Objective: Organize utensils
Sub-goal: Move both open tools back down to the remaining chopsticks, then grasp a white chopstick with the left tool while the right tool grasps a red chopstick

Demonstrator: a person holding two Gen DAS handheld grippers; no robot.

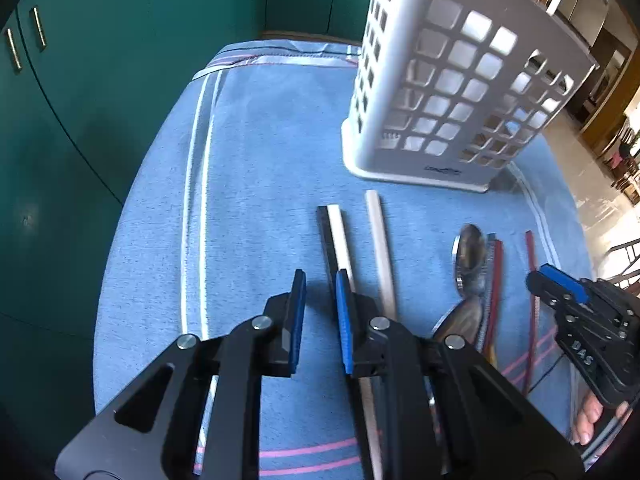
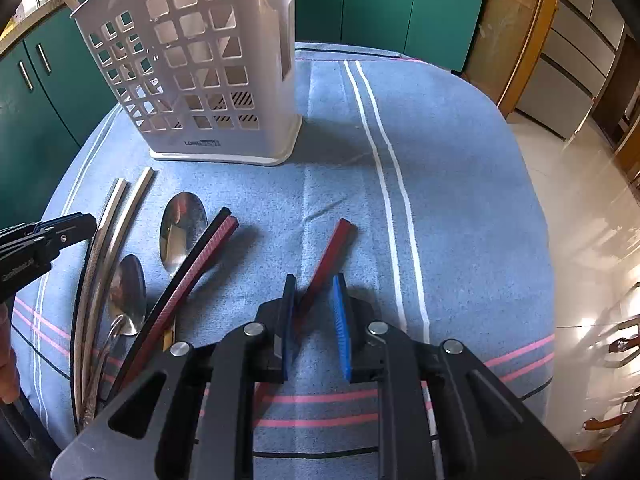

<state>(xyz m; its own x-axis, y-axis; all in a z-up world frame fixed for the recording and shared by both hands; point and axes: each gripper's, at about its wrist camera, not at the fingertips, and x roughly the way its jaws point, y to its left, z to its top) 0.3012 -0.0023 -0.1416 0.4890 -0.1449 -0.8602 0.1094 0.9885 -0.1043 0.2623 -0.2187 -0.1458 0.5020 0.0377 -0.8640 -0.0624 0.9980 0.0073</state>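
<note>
A white slotted utensil basket (image 1: 448,92) stands upright on the blue cloth; it also shows in the right wrist view (image 2: 208,76). In front of it lie pale chopsticks (image 1: 380,252), two steel spoons (image 1: 468,252), a red-and-black chopstick pair (image 2: 200,264) and a single red chopstick (image 2: 328,256). My left gripper (image 1: 320,280) is open above the cloth, its right pad beside a pale chopstick (image 1: 340,236). My right gripper (image 2: 314,284) is open, its fingers on either side of the single red chopstick's near part, holding nothing.
The blue striped cloth (image 2: 460,200) covers a rounded table. Green cabinets (image 1: 100,100) stand behind and to the left. A shiny tiled floor (image 2: 592,240) lies beyond the table's right edge. The right gripper also shows in the left wrist view (image 1: 536,280).
</note>
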